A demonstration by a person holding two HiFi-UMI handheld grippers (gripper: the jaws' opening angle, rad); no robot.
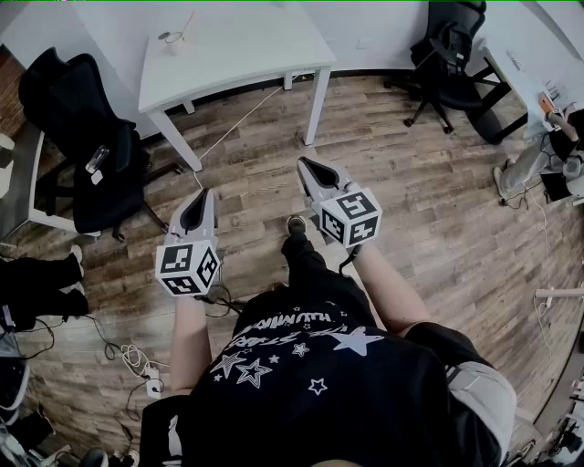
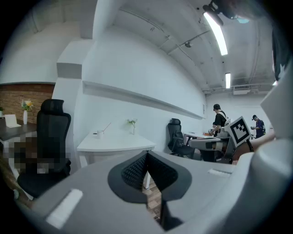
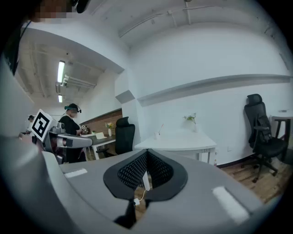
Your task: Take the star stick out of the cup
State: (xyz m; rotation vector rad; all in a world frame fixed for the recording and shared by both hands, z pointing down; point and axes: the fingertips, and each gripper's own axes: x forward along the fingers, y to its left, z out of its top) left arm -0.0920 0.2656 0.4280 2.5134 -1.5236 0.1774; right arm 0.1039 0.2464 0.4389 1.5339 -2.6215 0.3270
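At the upper left of the head view, the cup [image 1: 171, 38] stands on the white surface [image 1: 237, 55] with the star stick [image 1: 188, 24] leaning in it. Lower, mid-frame over the wooden floor [image 1: 438, 182], the left gripper [image 1: 197, 208] has its jaws pressed together on nothing. To its right, the right gripper [image 1: 315, 173] is likewise closed and empty. Both are well apart from the cup.

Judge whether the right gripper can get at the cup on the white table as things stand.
Probably not yet: the cup sits on the far white table, with wood floor between it and the right gripper. Nothing blocks the way, but the person would need to step closer.
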